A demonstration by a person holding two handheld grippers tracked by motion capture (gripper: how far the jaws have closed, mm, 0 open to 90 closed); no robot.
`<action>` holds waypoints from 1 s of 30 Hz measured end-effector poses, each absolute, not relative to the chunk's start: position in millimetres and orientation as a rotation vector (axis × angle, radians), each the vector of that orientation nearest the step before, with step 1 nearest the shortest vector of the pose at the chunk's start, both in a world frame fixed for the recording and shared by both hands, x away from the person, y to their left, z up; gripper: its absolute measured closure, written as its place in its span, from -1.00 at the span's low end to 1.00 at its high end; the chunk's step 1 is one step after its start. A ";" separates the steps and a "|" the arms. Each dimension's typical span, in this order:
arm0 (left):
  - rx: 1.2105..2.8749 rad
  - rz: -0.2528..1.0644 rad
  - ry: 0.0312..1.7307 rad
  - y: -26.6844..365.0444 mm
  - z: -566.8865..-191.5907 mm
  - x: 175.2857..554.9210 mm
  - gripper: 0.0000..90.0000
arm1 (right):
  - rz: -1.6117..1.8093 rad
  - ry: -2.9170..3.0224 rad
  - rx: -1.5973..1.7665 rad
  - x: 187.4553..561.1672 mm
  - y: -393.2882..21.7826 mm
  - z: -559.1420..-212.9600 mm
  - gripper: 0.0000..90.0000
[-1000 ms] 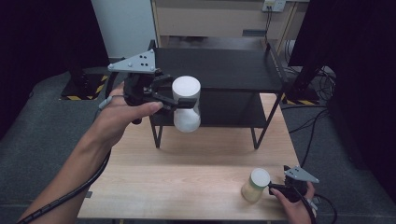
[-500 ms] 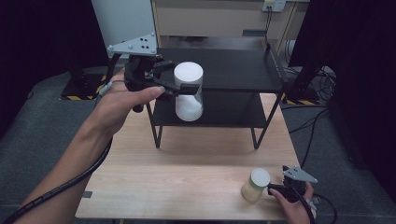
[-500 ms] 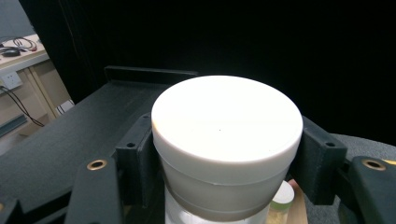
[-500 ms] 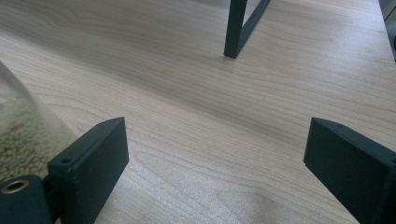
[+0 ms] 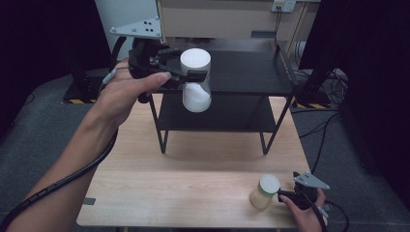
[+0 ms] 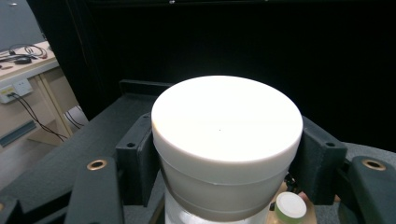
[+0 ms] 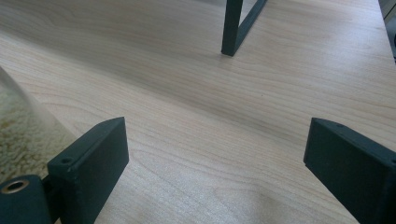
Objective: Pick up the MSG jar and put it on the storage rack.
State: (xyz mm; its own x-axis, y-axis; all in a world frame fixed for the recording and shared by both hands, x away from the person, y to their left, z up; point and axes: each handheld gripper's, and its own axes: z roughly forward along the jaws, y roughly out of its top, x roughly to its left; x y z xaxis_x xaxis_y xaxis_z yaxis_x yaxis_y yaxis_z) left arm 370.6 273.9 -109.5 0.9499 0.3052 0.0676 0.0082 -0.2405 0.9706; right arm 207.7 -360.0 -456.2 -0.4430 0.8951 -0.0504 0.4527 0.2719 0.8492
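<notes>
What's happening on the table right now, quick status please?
Left tool clamped on white-lidded jar, held up by the black shelf's top level. Right tool open on the table, beside the yellowish jar. Nothing in the way.

You worked in what looked like a lab or test room: a bare wooden table [image 5: 193,193] with a black metal shelf rack [image 5: 251,72] at its far side, black curtains on both sides, grey carpet, loose cables [image 5: 333,125] on the right, and a wall socket [image 5: 284,5] beyond.
</notes>
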 end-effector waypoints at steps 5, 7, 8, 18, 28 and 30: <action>1.793 0.284 0.245 274.7 -109.0 376.6 -0.28 | 1.079 2.012 1.211 208.1 -360.7 -456.7 -0.84; 1.791 0.289 0.253 275.4 -108.5 379.7 -0.28 | 1.077 2.012 1.214 208.2 -360.8 -457.0 -0.84; 1.787 0.289 0.257 275.9 -108.6 381.6 -0.28 | 1.076 2.012 1.215 208.3 -360.8 -457.2 -0.84; 1.770 0.305 0.295 276.2 -109.3 401.0 -0.28 | 1.072 2.017 1.224 209.1 -361.5 -458.8 -0.84; 1.766 0.318 0.348 272.7 -114.6 423.1 -0.28 | 1.066 2.019 1.233 209.1 -362.4 -459.9 -0.84; 1.768 0.319 0.357 271.3 -115.4 426.6 -0.28 | 1.066 2.020 1.233 209.2 -362.4 -460.1 -0.84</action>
State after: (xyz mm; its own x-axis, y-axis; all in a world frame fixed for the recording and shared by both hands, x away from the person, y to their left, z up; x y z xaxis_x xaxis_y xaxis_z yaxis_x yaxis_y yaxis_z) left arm 426.6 271.3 -115.4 0.9139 0.4053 0.0232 0.0684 -0.2101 0.9753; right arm 209.2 -362.4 -460.1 -0.4361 0.8989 -0.0418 0.4727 0.2684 0.8393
